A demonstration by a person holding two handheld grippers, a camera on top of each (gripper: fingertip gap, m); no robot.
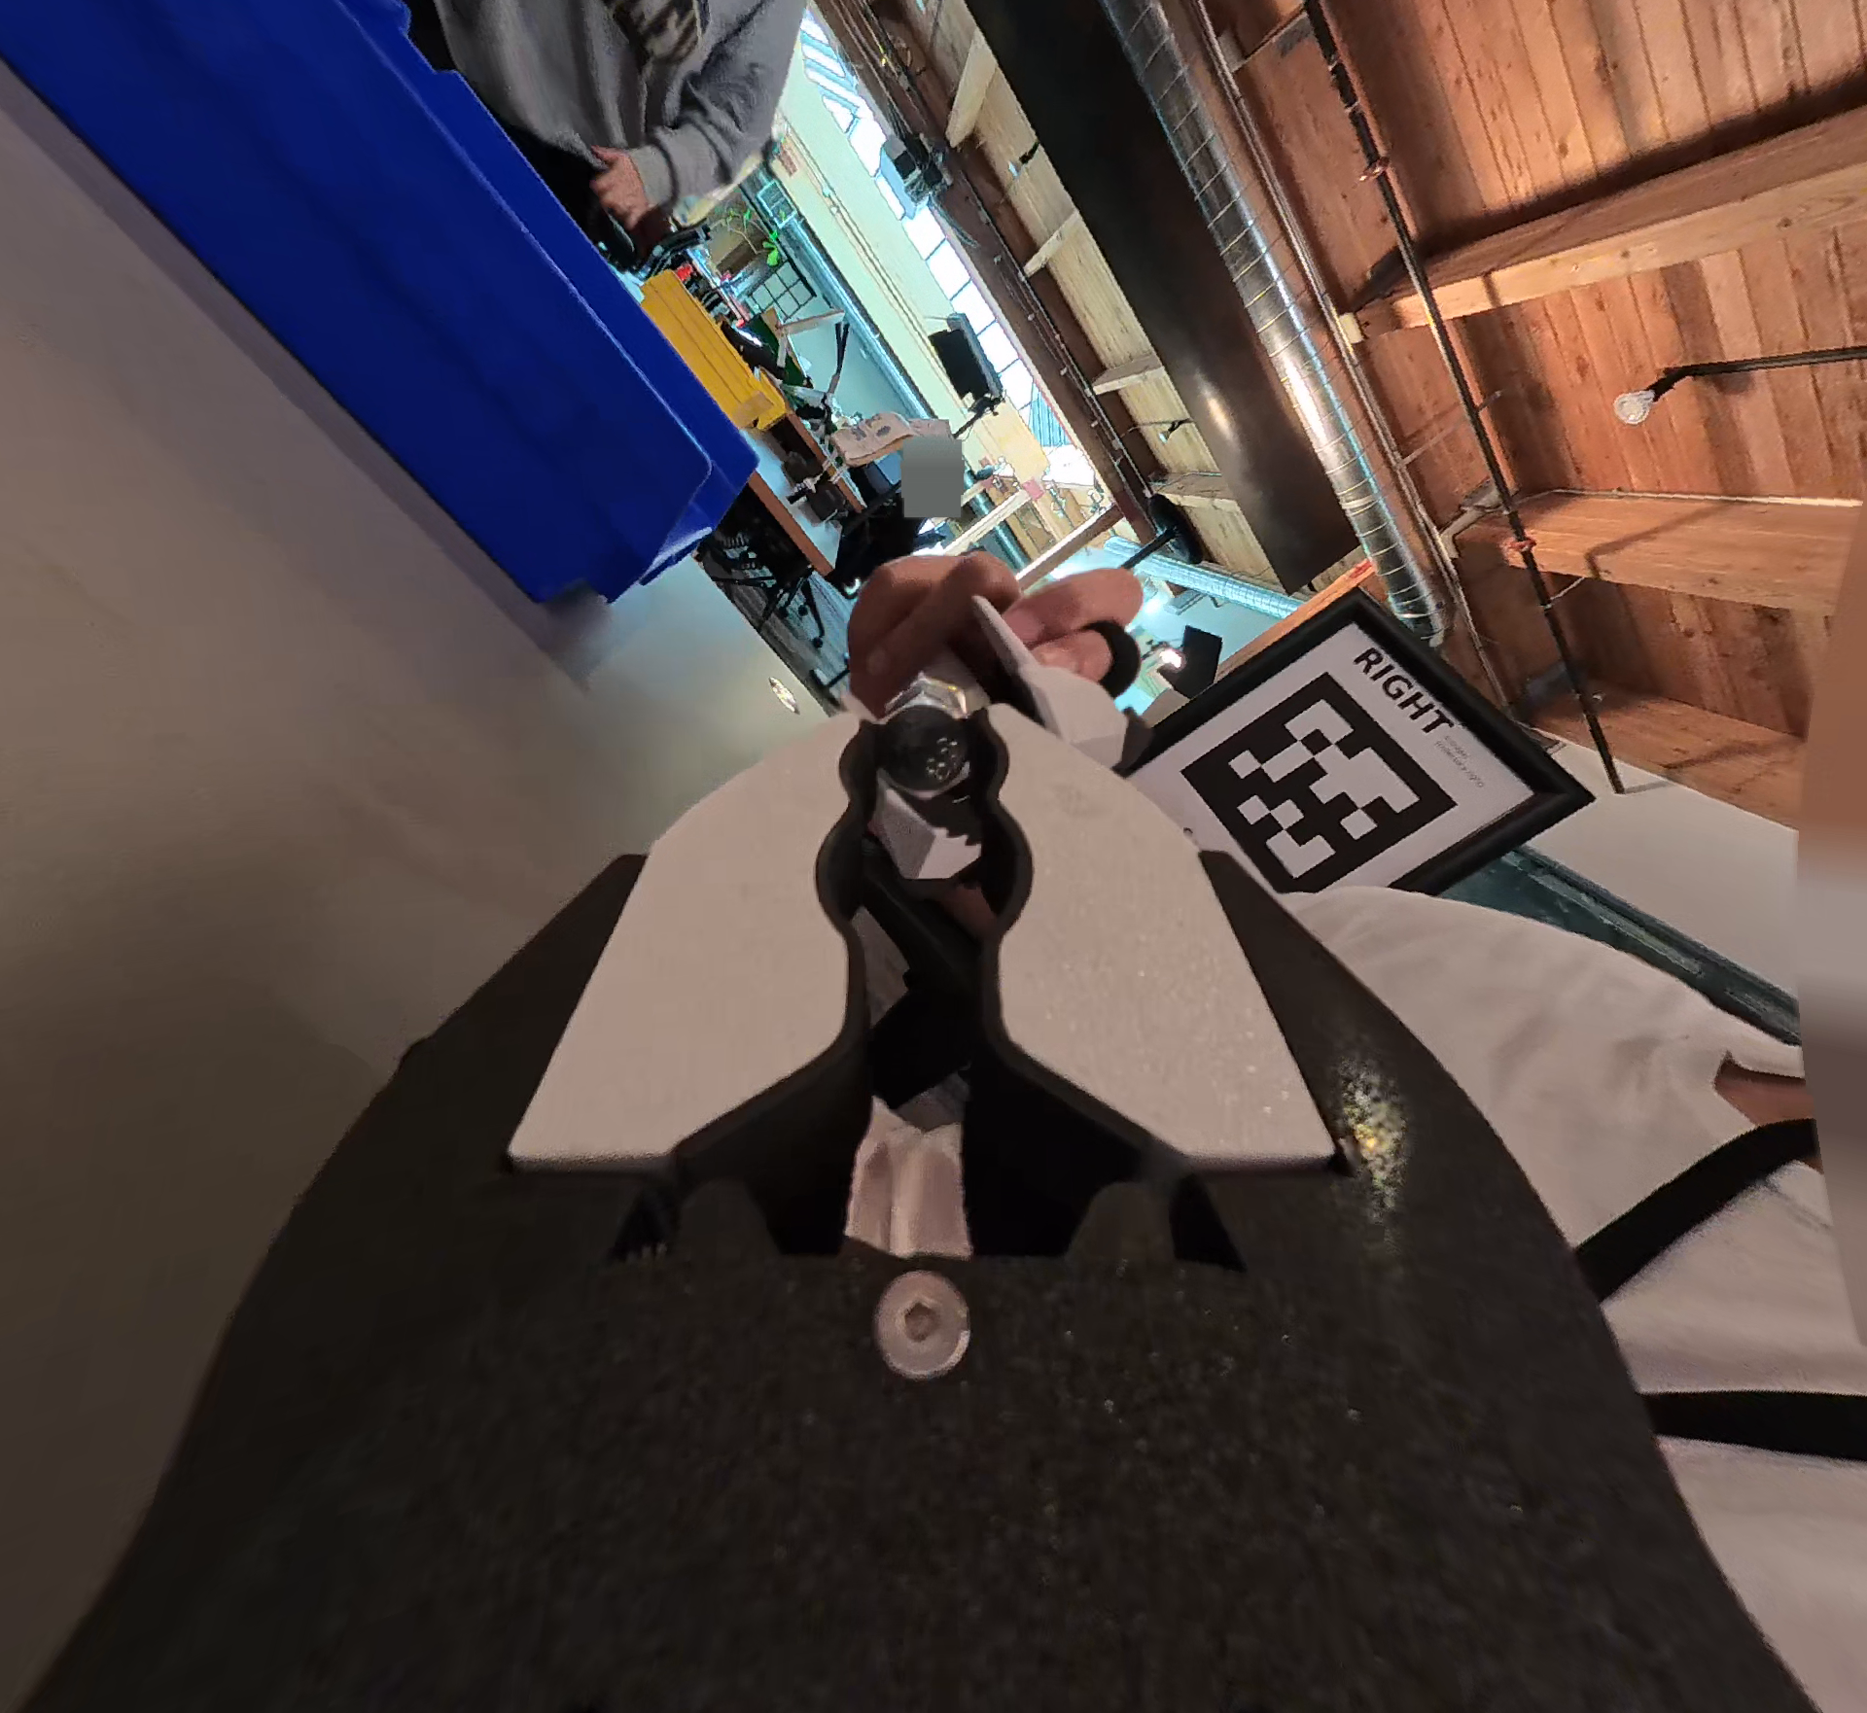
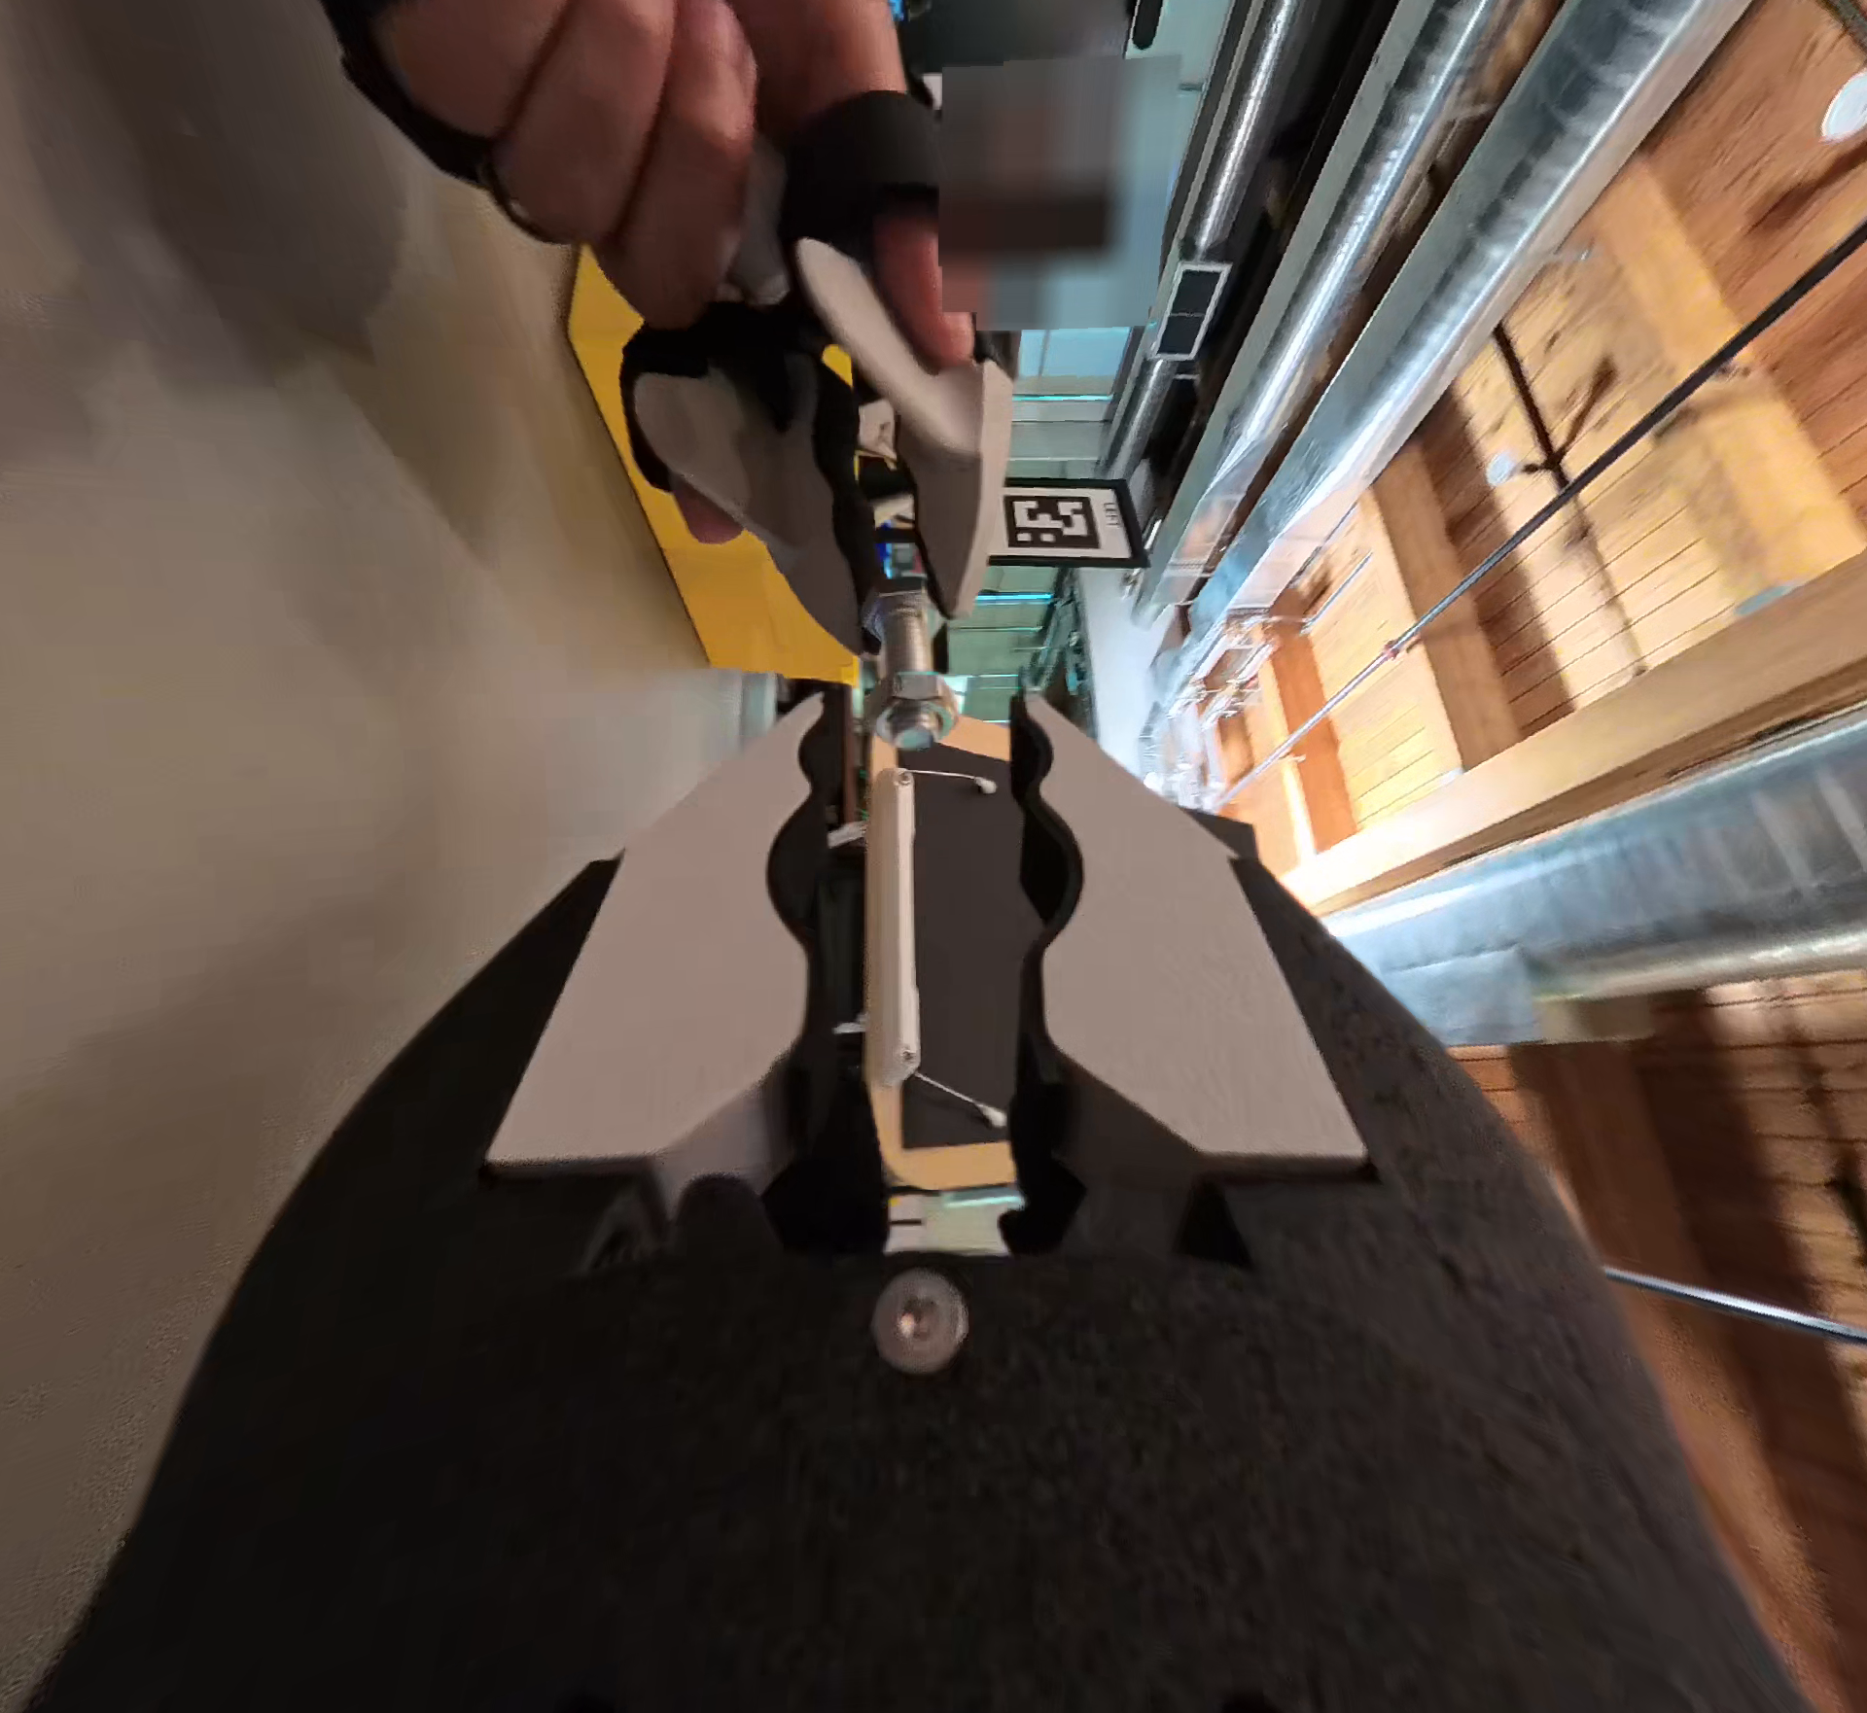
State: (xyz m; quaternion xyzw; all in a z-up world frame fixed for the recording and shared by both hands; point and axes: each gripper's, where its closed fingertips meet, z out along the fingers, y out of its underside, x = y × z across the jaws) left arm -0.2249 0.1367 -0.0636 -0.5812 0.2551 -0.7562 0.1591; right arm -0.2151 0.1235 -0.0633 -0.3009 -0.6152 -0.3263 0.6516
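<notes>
**A:** What does the left gripper (image 1: 924,761) have?

**B:** Its fingers are closed on the head of a silver bolt (image 1: 921,755), pads pressed on both sides. The bolt points at the right gripper (image 2: 919,715), held up in the air, with a nut (image 2: 912,703) threaded near its free end.

**A:** And the right gripper?

**B:** Its jaws stand apart. The nut sits just beyond the fingertips, in line with the gap between them, with neither pad touching it.

**A:** What is around them?

**B:** A hand (image 2: 647,79) grips the left gripper's handle. A black-framed marker card (image 1: 1344,766) sits on the right gripper. A blue bin (image 1: 333,230) stands against a pale table (image 1: 202,755). A yellow bin (image 2: 697,543) shows behind the left gripper.

**A:** And the room?

**B:** A workshop, seen tilted: wooden plank ceiling (image 1: 1576,180), silver ducts (image 2: 1465,180), and a person in a grey sweatshirt (image 1: 606,48) beyond the blue bin.
</notes>
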